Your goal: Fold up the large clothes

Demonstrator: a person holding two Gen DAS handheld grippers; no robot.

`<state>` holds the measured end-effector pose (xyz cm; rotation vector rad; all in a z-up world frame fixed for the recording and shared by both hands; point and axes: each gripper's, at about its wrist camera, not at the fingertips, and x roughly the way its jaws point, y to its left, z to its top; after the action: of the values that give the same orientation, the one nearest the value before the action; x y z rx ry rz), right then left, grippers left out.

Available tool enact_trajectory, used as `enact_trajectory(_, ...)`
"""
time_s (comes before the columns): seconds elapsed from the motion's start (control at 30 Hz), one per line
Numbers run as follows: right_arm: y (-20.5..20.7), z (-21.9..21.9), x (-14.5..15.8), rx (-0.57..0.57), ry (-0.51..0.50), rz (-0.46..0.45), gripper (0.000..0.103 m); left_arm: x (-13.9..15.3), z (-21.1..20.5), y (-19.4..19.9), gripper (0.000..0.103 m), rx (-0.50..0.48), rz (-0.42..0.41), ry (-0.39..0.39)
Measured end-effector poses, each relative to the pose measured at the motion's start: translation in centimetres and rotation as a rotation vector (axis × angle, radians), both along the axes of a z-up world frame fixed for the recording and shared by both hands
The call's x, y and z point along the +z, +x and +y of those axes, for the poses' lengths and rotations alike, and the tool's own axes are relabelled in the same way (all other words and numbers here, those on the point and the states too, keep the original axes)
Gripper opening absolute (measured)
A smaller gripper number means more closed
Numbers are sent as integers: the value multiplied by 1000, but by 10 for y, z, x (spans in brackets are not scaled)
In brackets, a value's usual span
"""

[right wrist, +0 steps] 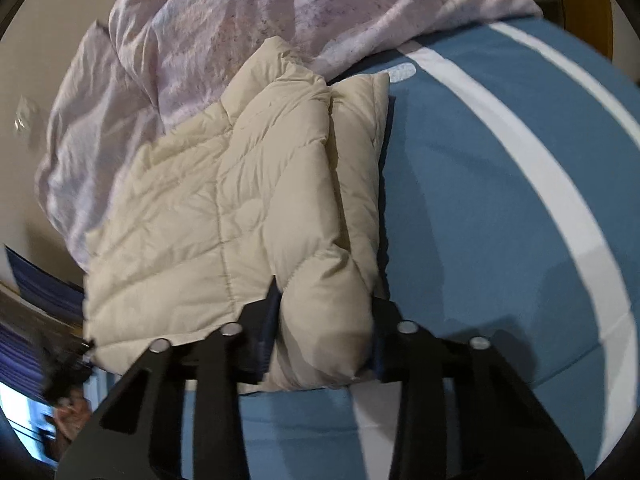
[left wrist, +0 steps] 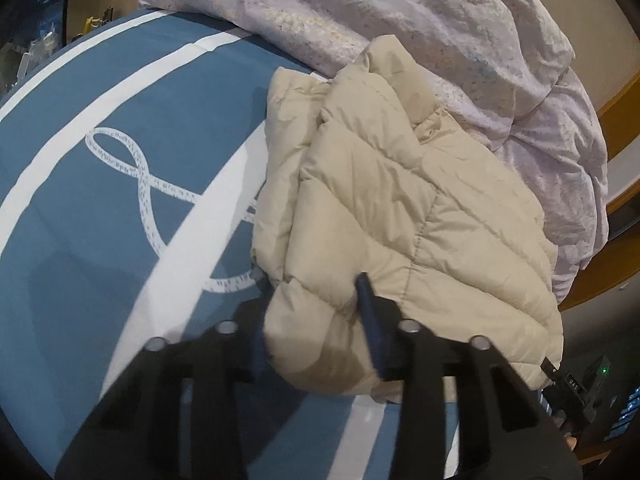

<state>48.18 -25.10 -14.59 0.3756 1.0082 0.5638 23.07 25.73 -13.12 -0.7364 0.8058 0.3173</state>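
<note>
A cream quilted puffer jacket lies folded on a blue bed sheet with white stripes. My left gripper has its fingers on either side of a bunched near-left corner of the jacket and is closed on it. In the right wrist view the same jacket lies to the left of centre. My right gripper is closed on the thick near-right fold of the jacket, fabric bulging between the fingers. The right gripper also shows in the left wrist view at the jacket's far corner.
A crumpled pale lilac duvet is heaped along the far side of the bed, touching the jacket; it also shows in the right wrist view. A wooden bed frame and beige wall lie beyond. The blue sheet stretches beside the jacket.
</note>
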Motion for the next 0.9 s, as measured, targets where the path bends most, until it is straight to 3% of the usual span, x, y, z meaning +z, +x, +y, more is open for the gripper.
enact_trajectory(0.07, -4, 1, 3, 3, -8, -11, 28, 3, -1, -2, 19, -5, -16, -3)
enact_trajectory(0.17, -14, 4, 11, 7, -40, -35, 26, 12, -2, -8, 15, -11, -35, 15)
enact_trajectory(0.53, -81, 5, 17, 95, -88, -96, 24, 34, 11, -73, 14, -28, -75, 38)
enact_trajectory(0.9, -146, 2, 14, 157, -89, -125, 24, 34, 15, -144, 14, -18, -85, 54)
